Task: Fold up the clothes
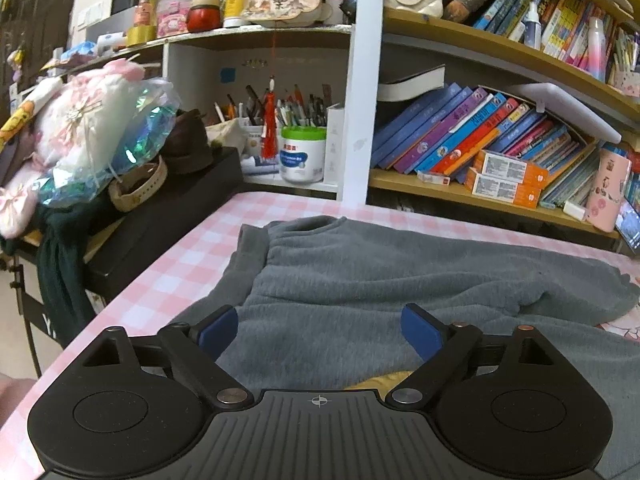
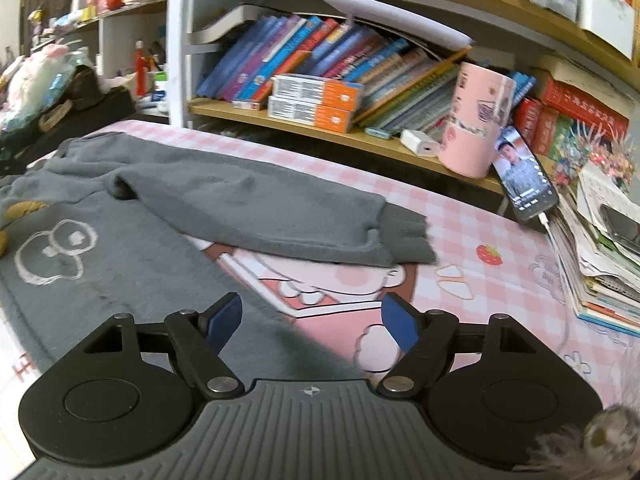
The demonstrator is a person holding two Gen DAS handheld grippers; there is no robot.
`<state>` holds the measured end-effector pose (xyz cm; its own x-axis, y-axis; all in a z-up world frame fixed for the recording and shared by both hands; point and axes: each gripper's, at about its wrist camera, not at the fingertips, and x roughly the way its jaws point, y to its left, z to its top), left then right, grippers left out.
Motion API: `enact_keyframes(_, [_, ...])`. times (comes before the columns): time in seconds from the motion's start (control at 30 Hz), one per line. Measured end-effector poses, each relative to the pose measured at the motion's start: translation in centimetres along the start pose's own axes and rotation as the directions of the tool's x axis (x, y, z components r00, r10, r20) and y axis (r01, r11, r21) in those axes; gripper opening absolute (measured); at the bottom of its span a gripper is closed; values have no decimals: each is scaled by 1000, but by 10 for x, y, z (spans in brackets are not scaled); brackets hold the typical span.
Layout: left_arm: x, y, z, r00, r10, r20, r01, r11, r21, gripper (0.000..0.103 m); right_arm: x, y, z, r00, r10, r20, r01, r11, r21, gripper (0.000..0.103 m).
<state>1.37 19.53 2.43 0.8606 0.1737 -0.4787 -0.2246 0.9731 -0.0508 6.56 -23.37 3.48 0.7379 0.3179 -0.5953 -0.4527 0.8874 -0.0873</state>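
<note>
A grey fleece sweatshirt (image 1: 360, 272) lies flat on the pink checked tablecloth (image 1: 188, 256). In the right wrist view its body (image 2: 132, 264) carries a white outline drawing and one sleeve (image 2: 260, 208) stretches right, cuff at the end. My left gripper (image 1: 320, 330) is open and empty, hovering over the sweatshirt's body. My right gripper (image 2: 312, 322) is open and empty, over the garment's right edge and the tablecloth's cartoon print.
Bookshelves (image 1: 480, 196) full of books stand behind the table. A black box with bags and toys (image 1: 132, 200) crowds the left edge. A pink cup (image 2: 472, 120), a phone on charge (image 2: 524, 176) and a paper stack (image 2: 600, 248) sit at the right.
</note>
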Motion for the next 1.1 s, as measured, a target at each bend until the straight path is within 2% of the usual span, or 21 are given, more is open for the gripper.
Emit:
enact_keyframes(0.27, [8,-8,6,1000,2,14,-3,999,36,93,11,-9,-1,1000,-9,-16,9,1000,7,76])
enact_keyframes(0.47, [16,-10,13,999,11,40,-13,998,61,93,22,-12,4,1000,19,-3,-19,1000,0,79])
enact_keyframes(0.63, [27,-12,25,999,8,52,-15,991,133,93,36,-29,21,1000,19,14,-19,1000,-11,79])
enact_keyframes(0.83, [46,-6,42,999,-32,10,29,980,198,93,66,-62,48,1000,-7,1,7,1000,12,79])
enact_keyframes(1.1, [91,-3,69,999,-16,-50,28,965,259,93,114,-86,79,998,-40,-52,39,999,-17,79])
